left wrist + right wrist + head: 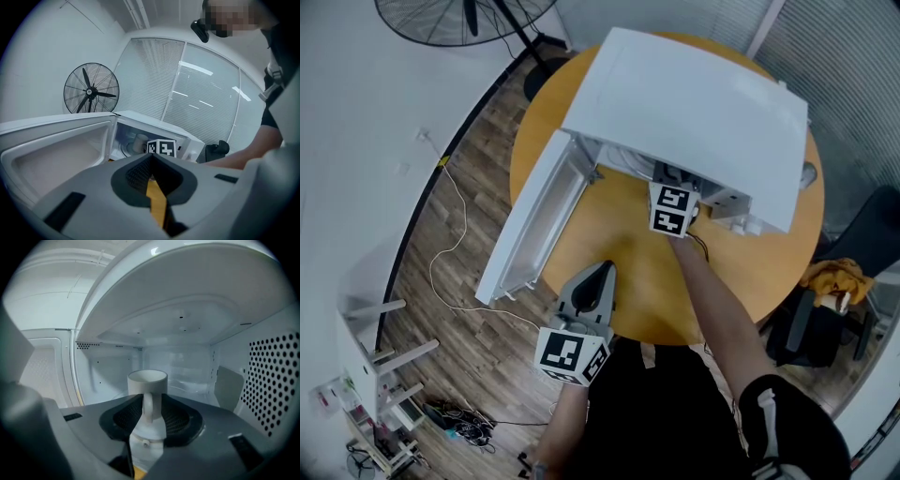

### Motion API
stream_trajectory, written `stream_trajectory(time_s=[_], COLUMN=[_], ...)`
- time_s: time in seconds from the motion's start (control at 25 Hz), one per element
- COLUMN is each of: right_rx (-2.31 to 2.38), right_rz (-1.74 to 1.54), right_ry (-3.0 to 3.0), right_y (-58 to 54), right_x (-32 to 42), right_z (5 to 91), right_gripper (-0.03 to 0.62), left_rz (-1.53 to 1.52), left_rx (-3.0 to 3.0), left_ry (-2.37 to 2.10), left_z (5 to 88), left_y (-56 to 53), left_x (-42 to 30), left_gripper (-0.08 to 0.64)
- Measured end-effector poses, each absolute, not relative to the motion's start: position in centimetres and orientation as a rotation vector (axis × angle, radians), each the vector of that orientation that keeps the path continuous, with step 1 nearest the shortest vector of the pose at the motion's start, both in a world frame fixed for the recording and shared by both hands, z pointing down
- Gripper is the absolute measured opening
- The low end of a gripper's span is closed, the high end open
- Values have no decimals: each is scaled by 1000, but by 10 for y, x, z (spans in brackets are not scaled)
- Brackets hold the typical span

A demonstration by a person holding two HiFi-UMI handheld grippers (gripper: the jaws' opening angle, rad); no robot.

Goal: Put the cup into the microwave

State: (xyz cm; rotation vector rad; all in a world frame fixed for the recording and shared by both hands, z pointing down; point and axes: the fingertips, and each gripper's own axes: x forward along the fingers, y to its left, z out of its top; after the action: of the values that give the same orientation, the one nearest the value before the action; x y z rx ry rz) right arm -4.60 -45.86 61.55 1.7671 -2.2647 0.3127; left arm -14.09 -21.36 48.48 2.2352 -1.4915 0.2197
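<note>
The white microwave (694, 103) stands on the round wooden table (628, 281) with its door (534, 225) swung wide to the left. The white cup (147, 380) stands upright inside the cavity, its handle facing me. My right gripper (149, 411) reaches into the cavity and is open; the handle lies between the pads with a small gap on each side. The left gripper view also catches the cup (139, 142) through the doorway, behind the right gripper's marker cube (161, 147). My left gripper (602, 272) hovers over the table's near edge, jaws shut and empty.
The open door juts out past the table's left rim. A standing fan (459, 19) is at the back left, a black chair (872, 244) with a yellow cloth at the right. A white cable (450, 253) trails over the wooden floor, beside a white rack (366, 375).
</note>
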Motion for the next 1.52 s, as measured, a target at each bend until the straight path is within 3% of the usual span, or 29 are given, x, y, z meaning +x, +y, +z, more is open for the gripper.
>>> stream_trajectory(time_s=[0.2,0.72,1.52], right_rx=[1741,1554,1311], right_rz=[340,350,288], right_ry=[-2279,-2345,-2392], right_y=[-453,-395,-266], right_x=[-45,-51,-55], right_z=[613,611,582], right_gripper=[153,161,94], left_rz=[214,180,178], left_rx=[2237,2231,2246], left_ry=[-1504,-1578,-1632], left_z=[480,469,453], left_y=[-211,-186,-115], left_x=[-139,-116,-118], left_gripper=[-5,-5,-5])
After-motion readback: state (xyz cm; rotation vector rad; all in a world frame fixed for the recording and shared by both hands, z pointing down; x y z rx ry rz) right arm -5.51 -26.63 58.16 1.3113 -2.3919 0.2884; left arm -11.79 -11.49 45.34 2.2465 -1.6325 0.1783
